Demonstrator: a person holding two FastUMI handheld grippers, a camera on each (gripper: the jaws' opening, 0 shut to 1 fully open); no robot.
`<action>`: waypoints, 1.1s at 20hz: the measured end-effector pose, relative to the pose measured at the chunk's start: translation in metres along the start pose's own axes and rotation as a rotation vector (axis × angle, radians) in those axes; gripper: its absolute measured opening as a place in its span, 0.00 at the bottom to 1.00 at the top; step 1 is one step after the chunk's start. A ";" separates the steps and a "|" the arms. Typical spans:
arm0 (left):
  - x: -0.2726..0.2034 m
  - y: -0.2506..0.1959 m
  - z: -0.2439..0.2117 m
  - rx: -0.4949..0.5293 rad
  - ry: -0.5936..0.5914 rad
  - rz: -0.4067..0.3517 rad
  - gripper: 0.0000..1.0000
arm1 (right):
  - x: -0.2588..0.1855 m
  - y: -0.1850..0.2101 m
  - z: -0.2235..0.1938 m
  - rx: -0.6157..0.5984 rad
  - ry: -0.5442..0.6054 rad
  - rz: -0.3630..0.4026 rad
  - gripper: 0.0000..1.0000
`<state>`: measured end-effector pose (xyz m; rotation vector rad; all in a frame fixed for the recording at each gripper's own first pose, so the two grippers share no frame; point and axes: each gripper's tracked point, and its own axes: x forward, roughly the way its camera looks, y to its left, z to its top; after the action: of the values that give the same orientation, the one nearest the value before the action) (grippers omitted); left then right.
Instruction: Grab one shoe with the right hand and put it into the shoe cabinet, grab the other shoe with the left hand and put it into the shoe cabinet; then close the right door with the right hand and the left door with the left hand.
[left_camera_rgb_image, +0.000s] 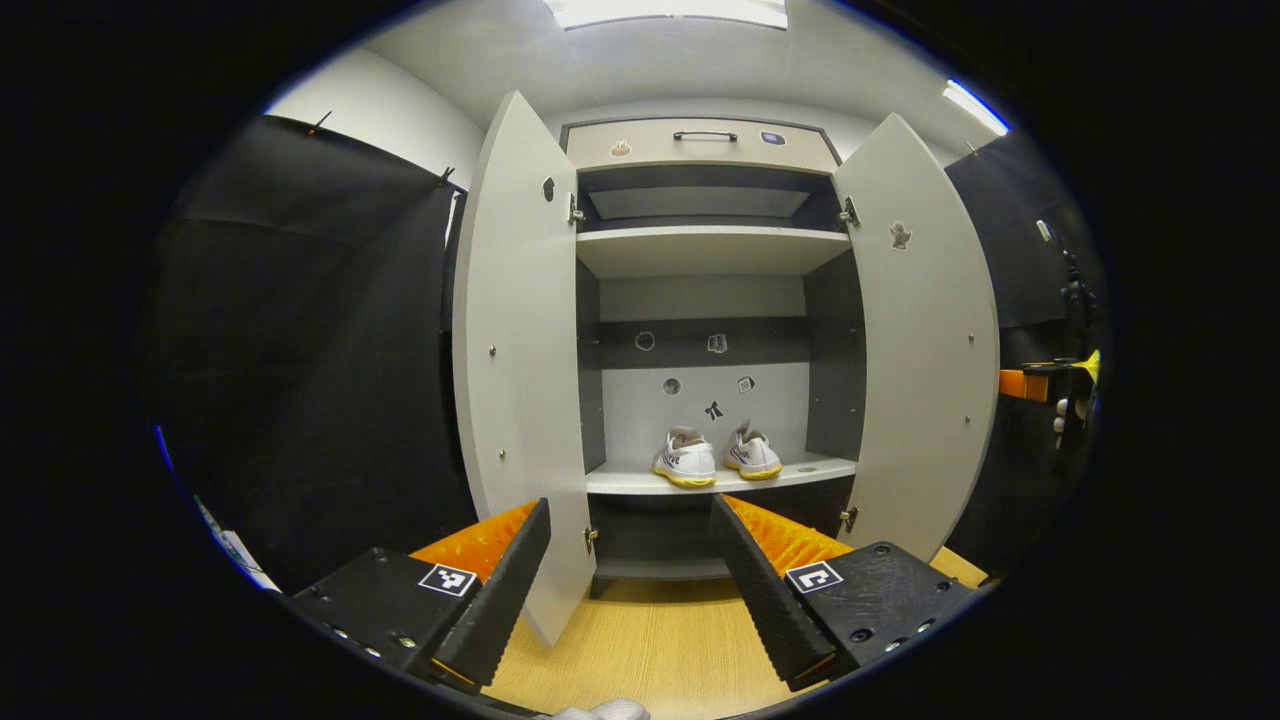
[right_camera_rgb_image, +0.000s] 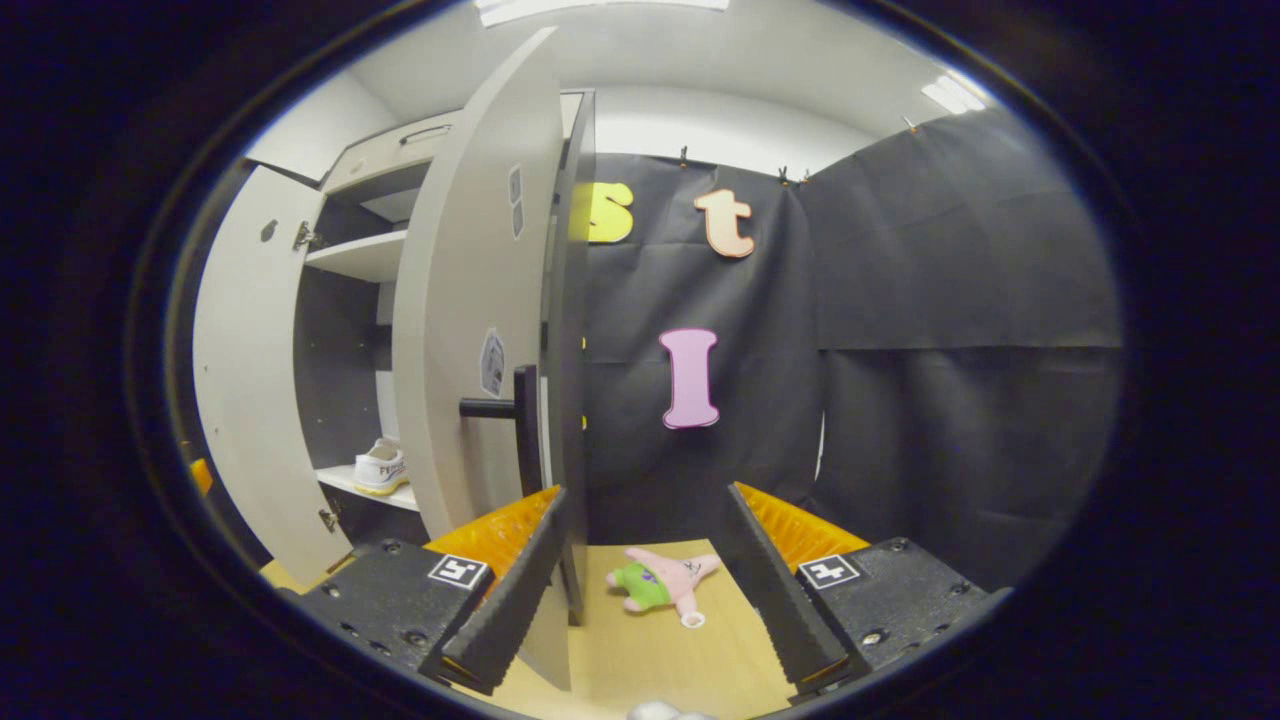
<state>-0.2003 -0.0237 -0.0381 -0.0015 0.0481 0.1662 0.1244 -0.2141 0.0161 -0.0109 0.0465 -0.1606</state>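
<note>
Evidently the shoe part of the job is finished and only the doors remain. The shoe cabinet (left_camera_rgb_image: 700, 250) stands wide open in the left gripper view, a tall pale unit with dark inner walls, a drawer with a dark handle at the top, an upper shelf, and a lower shelf (left_camera_rgb_image: 810, 468) carrying both shoes. Its left door (left_camera_rgb_image: 515, 350) and right door (left_camera_rgb_image: 925, 340) both swing outward toward the camera, each a plain light-grey panel with small stickers. In the right gripper view the right door (right_camera_rgb_image: 465, 300) is seen from outside, edge-on and close, its dark bar handle (right_camera_rgb_image: 520, 415) sticking out just above and beyond the right tool (right_camera_rgb_image: 640, 580); closing this door looks like the step in hand.

The left shoe (left_camera_rgb_image: 686, 462) and the right shoe (left_camera_rgb_image: 752, 455) sit side by side toward the far back of the lower shelf, heels facing out: white sneakers with yellow soles.

The left tool (left_camera_rgb_image: 632, 575) hangs in front of the cabinet with its fingers spread apart and nothing between them. The right tool is likewise spread apart and empty. On the wooden floor (right_camera_rgb_image: 650, 650) beyond it lies a small pink starfish plush toy (right_camera_rgb_image: 662, 582) in green shorts, near the black cloth wall.
</note>
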 end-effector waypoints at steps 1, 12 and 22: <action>0.000 0.000 -0.001 0.001 0.003 0.004 0.96 | 0.004 0.006 -0.002 -0.016 0.016 0.009 0.94; -0.007 0.018 0.000 0.003 0.008 0.029 0.96 | -0.001 0.075 -0.005 0.003 0.022 0.142 0.88; -0.025 0.046 -0.004 -0.001 0.031 0.071 0.96 | -0.002 0.165 -0.011 -0.033 0.020 0.330 0.98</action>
<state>-0.2323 0.0173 -0.0404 -0.0033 0.0794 0.2376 0.1482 -0.0514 0.0025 -0.0344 0.0700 0.1699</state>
